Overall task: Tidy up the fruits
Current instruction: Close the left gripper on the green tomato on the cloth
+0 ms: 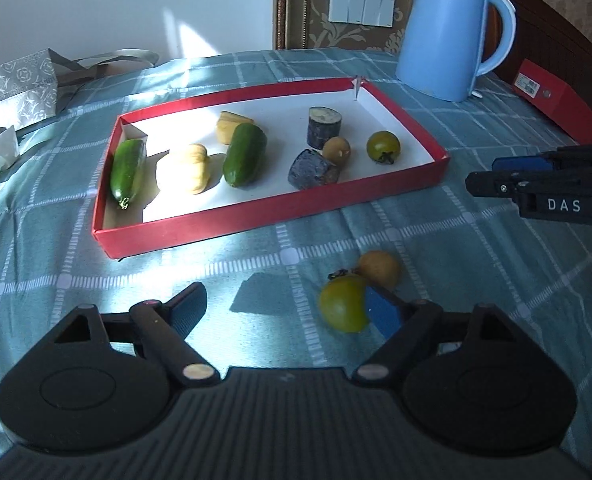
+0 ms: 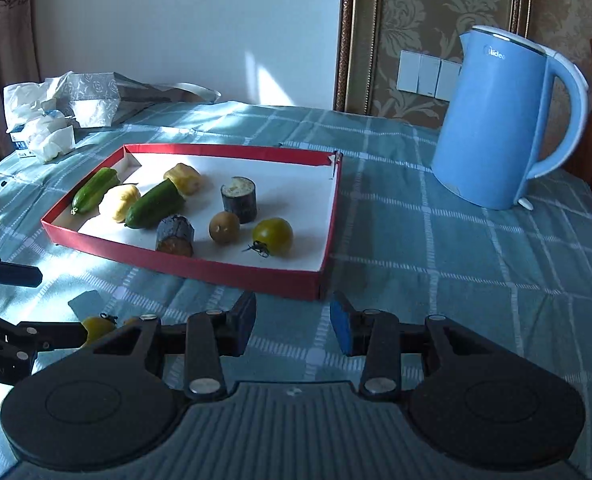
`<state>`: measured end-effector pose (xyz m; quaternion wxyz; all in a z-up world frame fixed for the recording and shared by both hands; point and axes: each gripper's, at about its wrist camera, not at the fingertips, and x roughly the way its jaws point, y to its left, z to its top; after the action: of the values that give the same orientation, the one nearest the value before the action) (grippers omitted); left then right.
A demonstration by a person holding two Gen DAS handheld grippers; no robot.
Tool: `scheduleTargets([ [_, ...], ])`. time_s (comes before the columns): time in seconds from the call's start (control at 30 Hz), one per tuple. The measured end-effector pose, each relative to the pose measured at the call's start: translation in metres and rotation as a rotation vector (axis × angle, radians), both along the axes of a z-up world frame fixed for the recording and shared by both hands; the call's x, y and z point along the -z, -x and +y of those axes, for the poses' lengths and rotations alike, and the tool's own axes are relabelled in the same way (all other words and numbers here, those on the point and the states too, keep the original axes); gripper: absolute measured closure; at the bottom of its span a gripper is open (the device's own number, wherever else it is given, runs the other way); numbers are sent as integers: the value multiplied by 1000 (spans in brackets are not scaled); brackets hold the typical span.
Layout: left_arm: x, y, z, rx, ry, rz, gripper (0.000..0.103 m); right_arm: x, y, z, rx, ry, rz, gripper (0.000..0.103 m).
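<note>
Left gripper (image 1: 286,312) nearest the lens, fingers spread wide, nothing between them. Its blue right pad (image 1: 383,312) sits just beside a green tomato (image 1: 341,306) lying loose on the checked tablecloth (image 1: 475,248); contact unclear. A small brown fruit (image 1: 379,268) lies touching or nearly touching the tomato on its far side.

Right gripper (image 2: 292,322) also spread, empty, hovering off the near corner of the red tray (image 2: 200,268).

Tray already holds two cucumber pieces (image 1: 244,155), two pale yellow chunks (image 1: 184,168), two dark-skinned cut cylinders (image 1: 323,127), one brown fruit (image 1: 335,151) and one green tomato (image 1: 383,146).

Likely step: pick up the loose tomato and move it to the tray. To do it well, shift the left gripper rightward so the tomato is centred between the pads, approach low, and close gently; round and smooth, it may roll or squirt out. Keep the far pad clear of the neighbouring brown fruit. Free tray floor near the other tomato looks suitable.

Writing: "DAS" on the right gripper's side as seen from the left wrist; "Midea" partly legible on the blue kettle (image 2: 491,128). Red box (image 1: 555,100) label unreadable.
</note>
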<state>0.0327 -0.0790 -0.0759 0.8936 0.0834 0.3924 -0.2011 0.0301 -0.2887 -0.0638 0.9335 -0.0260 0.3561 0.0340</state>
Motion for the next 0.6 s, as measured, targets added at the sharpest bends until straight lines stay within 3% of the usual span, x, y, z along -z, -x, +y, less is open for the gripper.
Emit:
scheduleTargets([
  [0.1,7,0,-11,45,-25,10,28,7,15,-6,21,17,15,63],
  [0.43,17,-5,-24,102,-38,40,38,11,36,-6,28,35,14,63],
  [0.47,18,-6,-24,102,-33,49,40,11,36,-6,28,33,16,63],
  [0.53,19,-6,-25,101,-27,56,56,11,37,-6,27,33,17,63],
  [0.6,19,-7,-25,97,-30,51,57,12,37,-6,24,33,20,63],
])
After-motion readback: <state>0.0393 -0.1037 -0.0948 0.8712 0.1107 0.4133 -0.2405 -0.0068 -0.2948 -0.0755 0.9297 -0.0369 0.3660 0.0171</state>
